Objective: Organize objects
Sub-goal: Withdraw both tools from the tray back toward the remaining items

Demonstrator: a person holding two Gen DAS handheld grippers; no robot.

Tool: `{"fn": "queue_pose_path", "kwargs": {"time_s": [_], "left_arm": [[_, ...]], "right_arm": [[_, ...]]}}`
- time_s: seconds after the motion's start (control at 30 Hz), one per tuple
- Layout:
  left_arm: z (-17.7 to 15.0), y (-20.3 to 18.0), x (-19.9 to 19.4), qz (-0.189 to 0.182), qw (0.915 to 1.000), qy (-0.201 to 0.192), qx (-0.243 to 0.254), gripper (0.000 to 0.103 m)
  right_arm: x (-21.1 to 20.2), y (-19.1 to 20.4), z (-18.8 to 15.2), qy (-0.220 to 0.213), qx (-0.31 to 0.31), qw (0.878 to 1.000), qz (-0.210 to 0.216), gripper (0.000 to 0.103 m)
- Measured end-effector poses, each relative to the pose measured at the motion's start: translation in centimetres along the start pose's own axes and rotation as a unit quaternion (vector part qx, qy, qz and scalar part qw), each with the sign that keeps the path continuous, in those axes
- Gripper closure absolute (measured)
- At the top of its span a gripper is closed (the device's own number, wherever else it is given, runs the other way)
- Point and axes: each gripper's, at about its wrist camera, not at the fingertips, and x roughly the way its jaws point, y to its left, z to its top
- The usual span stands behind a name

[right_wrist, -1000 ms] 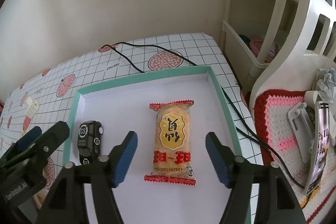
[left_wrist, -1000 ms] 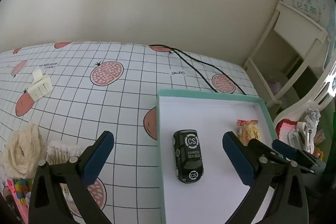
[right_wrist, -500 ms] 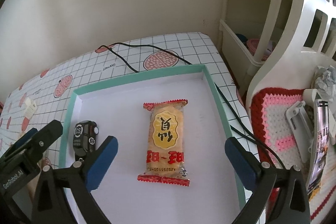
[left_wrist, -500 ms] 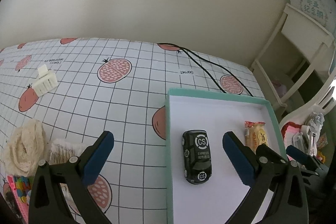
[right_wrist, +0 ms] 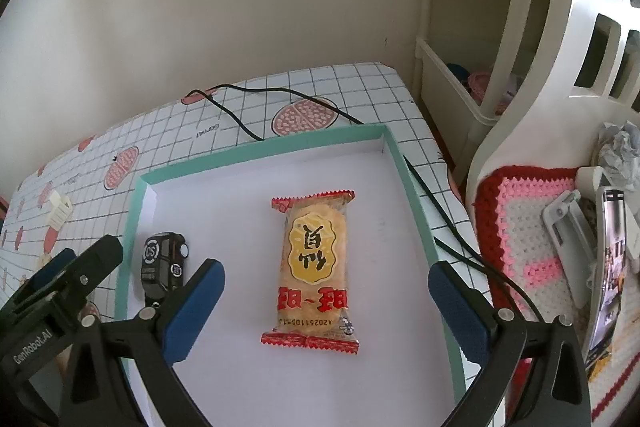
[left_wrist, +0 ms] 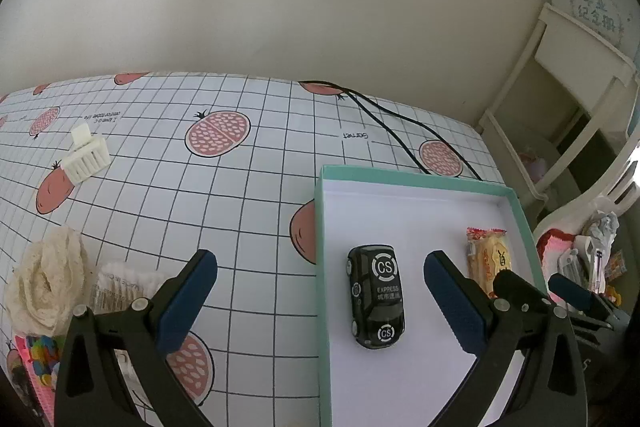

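Blue pads of my right gripper (right_wrist: 326, 303) have spread wide, empty; the snack packet (right_wrist: 314, 269) now lies released in the teal box (right_wrist: 412, 195), beside the toy car (right_wrist: 164, 261). My left gripper (left_wrist: 320, 301) is open too, holding nothing.

The checked tablecloth (left_wrist: 260, 211) carries a teal tray (left_wrist: 412, 181), white clip (left_wrist: 86, 157) and black cable (left_wrist: 400, 131).

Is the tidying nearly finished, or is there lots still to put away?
Partly done. The toy car and snack packet lie in the green box. Both claws, left and right, are open and empty. The white clip, lace flower and cotton swabs remain outside on the table.
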Motion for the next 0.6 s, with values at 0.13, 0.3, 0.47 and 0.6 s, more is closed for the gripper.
{"fn": "queue_pose_path", "kwargs": {"time_s": [0.13, 0.3, 0.47, 0.6], "left_arm": [[0.0, 0.0, -0.4, -0.001, 1.0000, 0.000, 0.008, 0.000], [0.1, 0.6, -1.6, -0.021, 0.9996, -0.007, 0.018, 0.000], [0.3, 1.5, -3.9, -0.033, 0.9984, -0.015, 0.042, 0.000], [0.5, 3.0, -6.7, -0.025, 0.9969, -0.037, 0.064, 0.000]], "right_arm": [[-0.4, -0.1, 0.2, -0.004, 0.008, 1.000, 0.005, 0.000], [-2.0, -0.1, 0.5, -0.031, 0.012, 0.999, 0.023, 0.000], [-4.4, 0.4, 0.7, -0.069, 0.004, 0.996, 0.059, 0.000], [-5.8, 1.6, 0.8, -0.084, -0.005, 0.993, 0.078, 0.000]]}}
